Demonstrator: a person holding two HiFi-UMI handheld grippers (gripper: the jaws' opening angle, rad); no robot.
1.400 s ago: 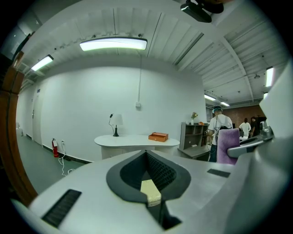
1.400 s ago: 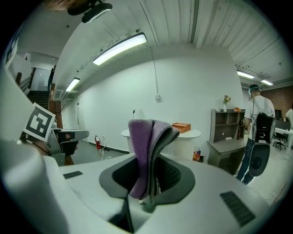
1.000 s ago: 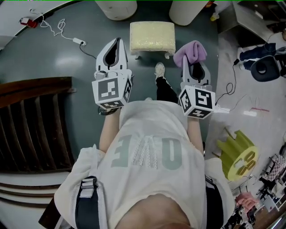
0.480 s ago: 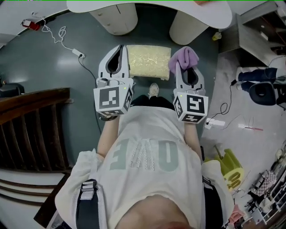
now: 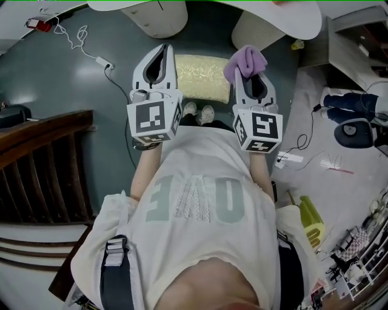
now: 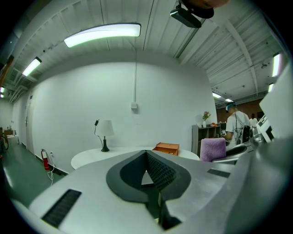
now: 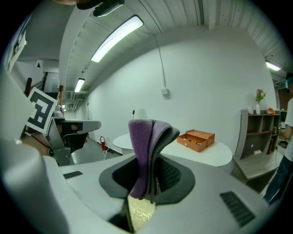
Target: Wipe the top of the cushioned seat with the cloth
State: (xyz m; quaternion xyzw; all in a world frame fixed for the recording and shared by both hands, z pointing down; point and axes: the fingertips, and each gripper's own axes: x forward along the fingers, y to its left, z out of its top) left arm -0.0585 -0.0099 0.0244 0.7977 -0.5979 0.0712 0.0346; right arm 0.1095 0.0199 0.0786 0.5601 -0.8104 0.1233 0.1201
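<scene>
The cushioned seat (image 5: 203,75) is a pale yellow padded stool on the green floor, directly in front of the person's feet (image 5: 199,112). In the head view its left edge is hidden by my left gripper (image 5: 160,51), which is shut with nothing in it and points level toward the room (image 6: 146,155). My right gripper (image 5: 247,71) is shut on the folded purple cloth (image 5: 245,60), held above the seat's right end. In the right gripper view the cloth (image 7: 146,146) stands up between the jaws and a patch of the seat (image 7: 139,212) shows below.
A round white table (image 5: 285,18) on two thick cylindrical legs (image 5: 154,15) stands just beyond the seat, with a lamp (image 6: 105,132) and an orange box (image 7: 197,138) on it. Dark wooden stairs (image 5: 42,163) lie left. Cables (image 5: 79,39) and a power strip (image 5: 291,158) are on the floor.
The person has stepped up to the seat, so it now lies between the two grippers. Both grippers moved forward and up, the right one still holding the cloth.
</scene>
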